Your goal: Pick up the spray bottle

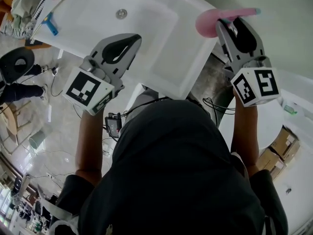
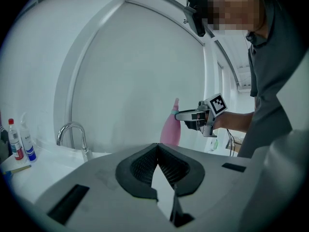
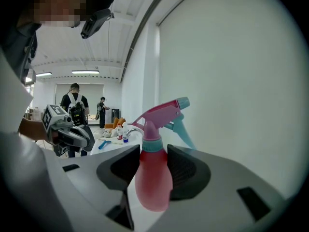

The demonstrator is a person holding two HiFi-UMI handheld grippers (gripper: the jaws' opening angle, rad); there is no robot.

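The spray bottle [image 3: 153, 178] is pink with a teal collar and a pink and teal trigger head. My right gripper [image 3: 153, 166] is shut on it, one pad on each side of its shoulder just below the collar. In the head view the spray bottle [image 1: 209, 22] is at the right corner of the white sink counter, under the right gripper [image 1: 234, 23]. The left gripper view shows the spray bottle [image 2: 169, 132] upright against the white wall with the right gripper [image 2: 186, 115] at its neck; its base is hidden. My left gripper [image 1: 132, 38] hangs over the basin, shut and empty, its tips [image 2: 157, 146] touching.
A white sink basin [image 1: 161, 28] with a round drain [image 1: 121, 13] lies below both grippers. A chrome tap [image 2: 72, 134] stands at the basin's back. Small bottles [image 2: 17, 141] and clutter [image 1: 34, 4] fill the counter's far left end. People [image 3: 75, 103] stand in the room behind.
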